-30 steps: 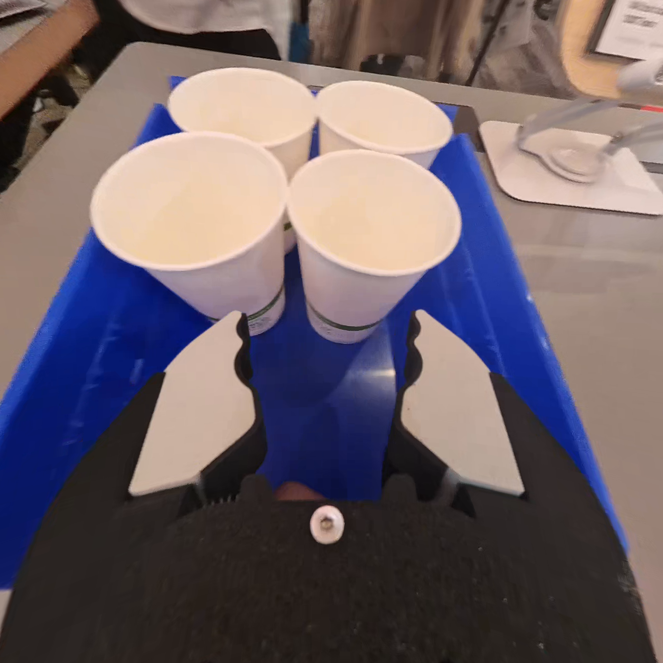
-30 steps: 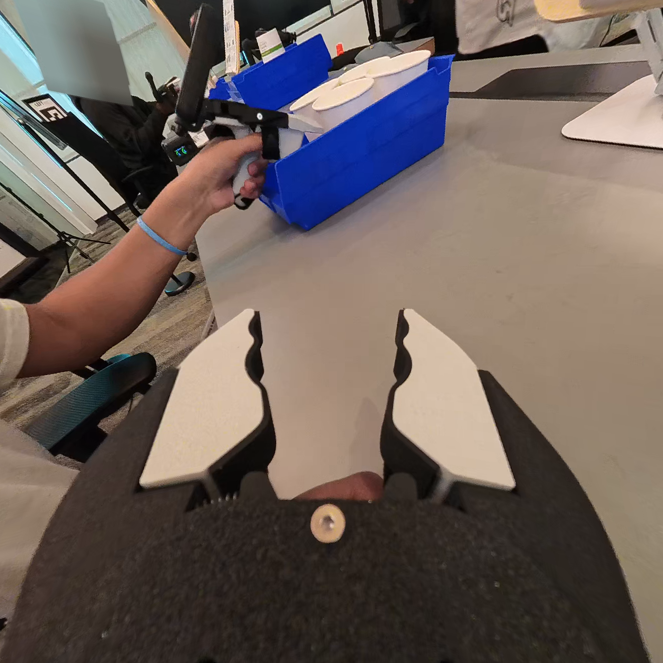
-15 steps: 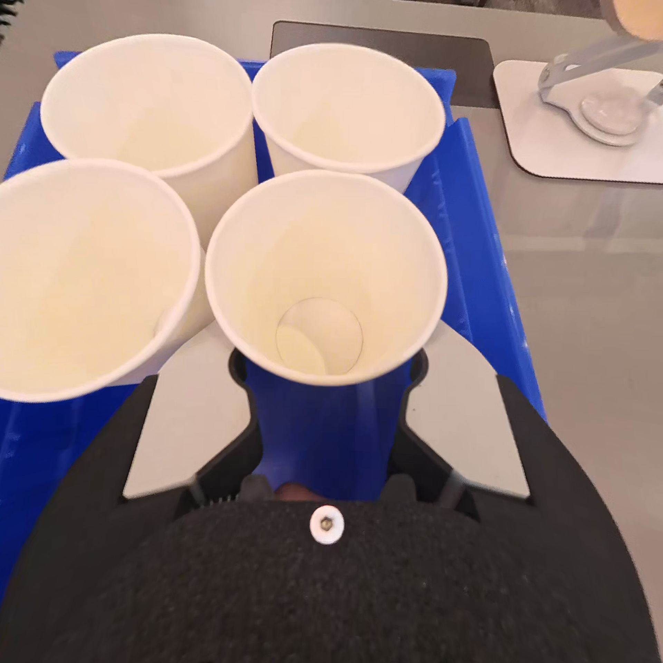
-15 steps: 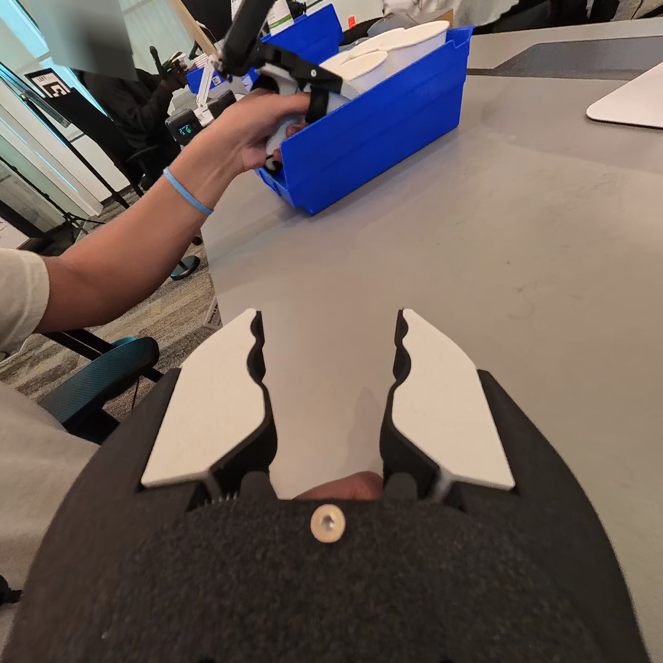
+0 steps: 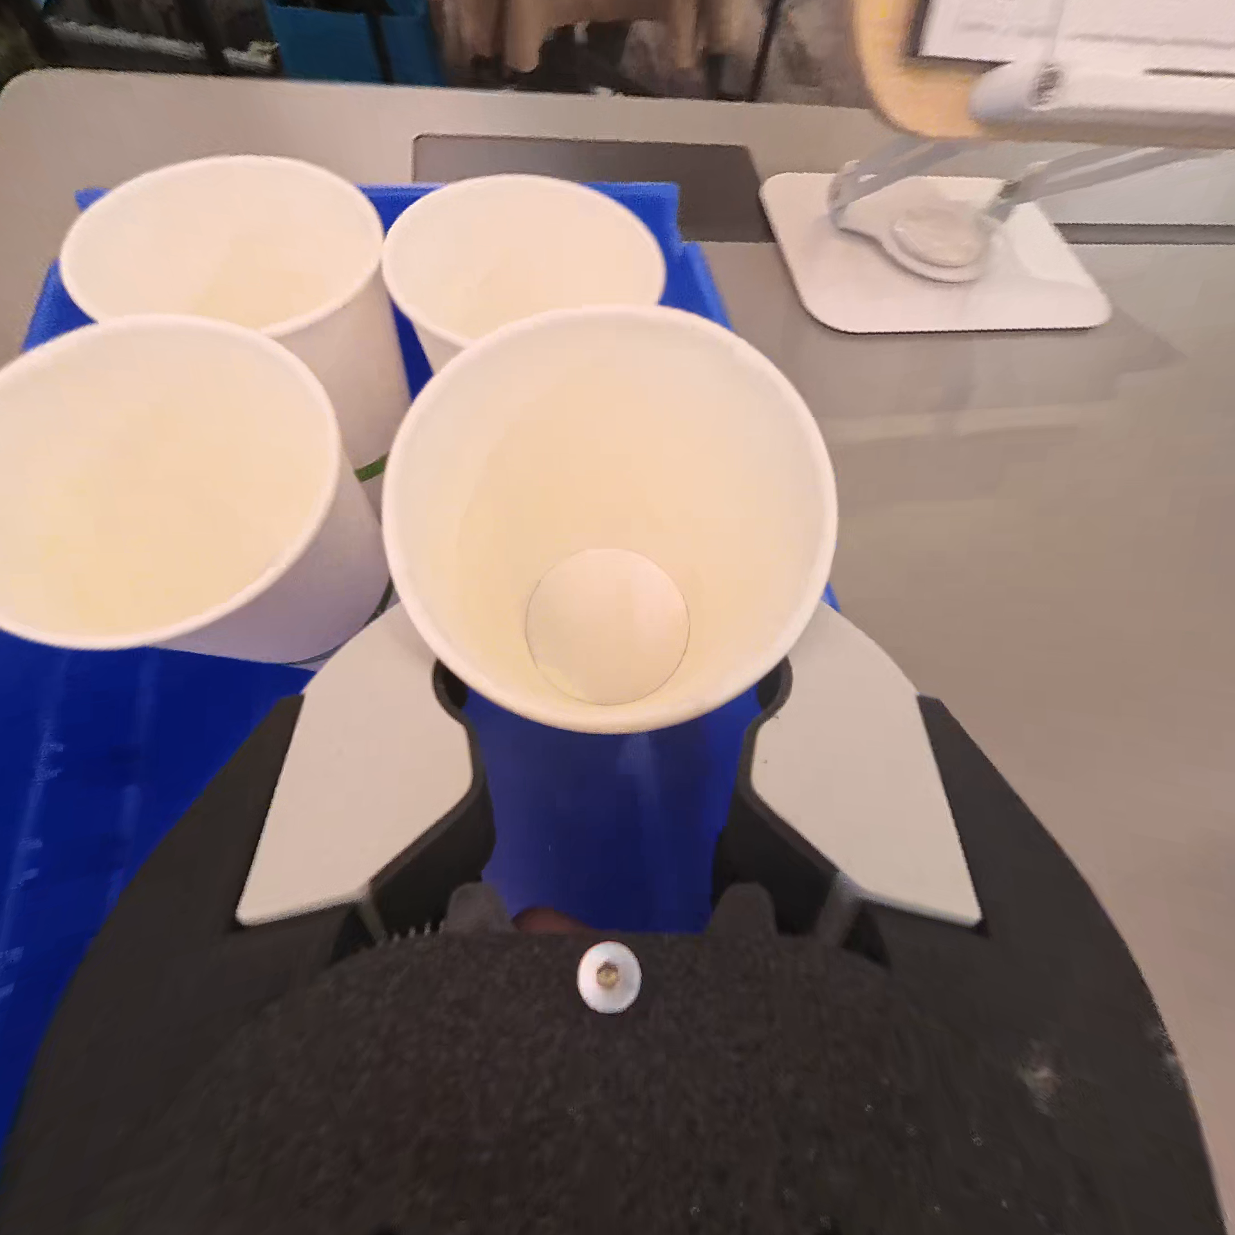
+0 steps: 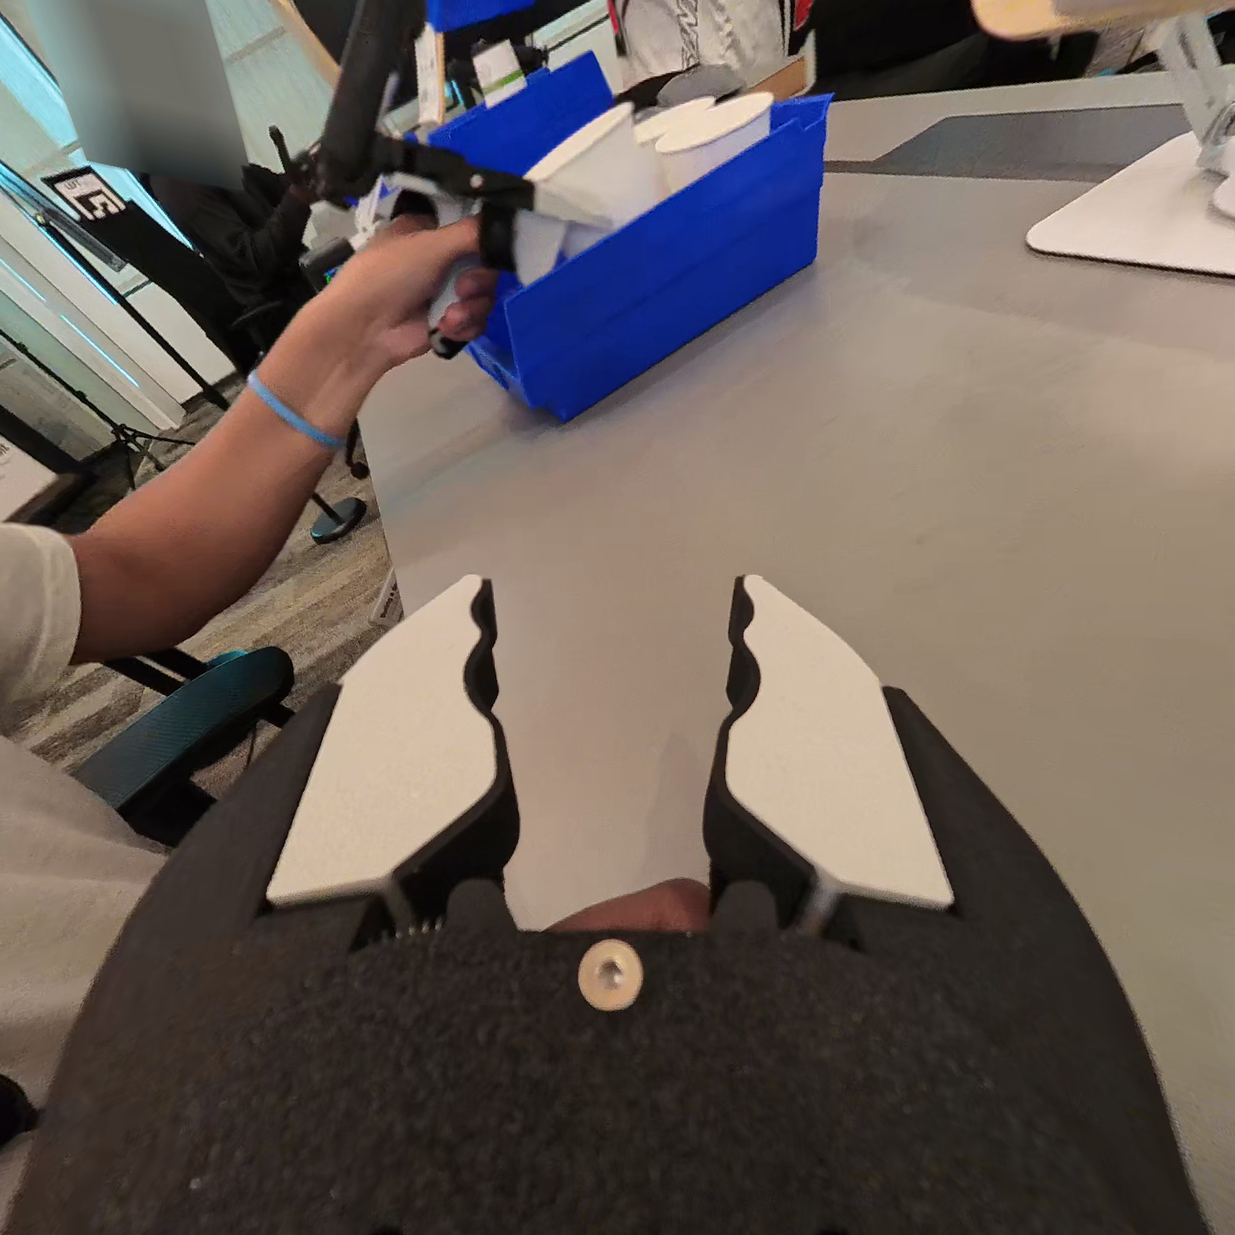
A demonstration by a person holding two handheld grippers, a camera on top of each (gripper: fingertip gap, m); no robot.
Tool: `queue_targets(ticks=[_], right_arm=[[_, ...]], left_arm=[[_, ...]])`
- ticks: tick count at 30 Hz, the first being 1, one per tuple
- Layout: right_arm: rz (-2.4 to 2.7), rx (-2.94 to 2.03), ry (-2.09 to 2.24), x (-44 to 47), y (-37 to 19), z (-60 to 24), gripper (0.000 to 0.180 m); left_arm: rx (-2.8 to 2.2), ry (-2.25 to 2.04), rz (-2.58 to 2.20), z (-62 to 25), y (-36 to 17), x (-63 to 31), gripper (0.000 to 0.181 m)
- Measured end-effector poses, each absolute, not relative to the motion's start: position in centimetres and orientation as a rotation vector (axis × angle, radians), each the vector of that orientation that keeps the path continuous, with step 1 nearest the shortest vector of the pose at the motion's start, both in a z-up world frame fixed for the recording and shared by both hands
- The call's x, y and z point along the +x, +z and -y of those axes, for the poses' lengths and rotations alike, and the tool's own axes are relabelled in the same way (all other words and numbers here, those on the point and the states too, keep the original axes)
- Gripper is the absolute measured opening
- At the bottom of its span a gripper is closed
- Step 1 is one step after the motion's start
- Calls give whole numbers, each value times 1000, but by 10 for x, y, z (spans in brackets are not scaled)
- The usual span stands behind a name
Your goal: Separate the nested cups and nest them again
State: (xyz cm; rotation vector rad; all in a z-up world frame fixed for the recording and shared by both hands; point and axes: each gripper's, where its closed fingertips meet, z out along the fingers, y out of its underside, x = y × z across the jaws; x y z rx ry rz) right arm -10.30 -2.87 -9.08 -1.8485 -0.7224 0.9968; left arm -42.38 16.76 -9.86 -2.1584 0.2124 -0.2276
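Note:
Four white paper cups stand in a blue bin (image 5: 133, 768) on a grey table. My left gripper (image 5: 609, 621) has a finger on each side of the near-right cup (image 5: 601, 468) and is shut on it. That cup is tilted toward me and shows its round bottom. The other cups are near left (image 5: 154, 481), far left (image 5: 220, 240) and far right (image 5: 521, 260). The right wrist view shows the bin (image 6: 668, 287), the left gripper (image 6: 555, 200) and the held cup (image 6: 595, 167) raised and leaning above the rest. My right gripper (image 6: 611, 581) is open and empty over the bare table.
A white monitor stand base (image 5: 935, 294) sits right of the bin and also shows in the right wrist view (image 6: 1136, 220). A dark mat (image 5: 581, 167) lies behind the bin. A person's arm (image 6: 301, 414) holds the left gripper. A chair (image 6: 187, 722) stands off the table's left edge.
My left gripper moved forward into the bin, closed around the near-right cup, then tilted and raised it. The right gripper stayed open over the table, shifting only slightly.

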Motion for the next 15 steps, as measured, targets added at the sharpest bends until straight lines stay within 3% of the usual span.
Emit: queue_targets(ticks=[10, 15], right_arm=[[874, -1727, 962, -92, -50, 21, 62], [911, -1827, 987, -103, -21, 7, 57]], left_arm=[[-2008, -497, -619, -97, -33, -411, 85], [-1920, -574, -876, -77, 4, -359, 85]])
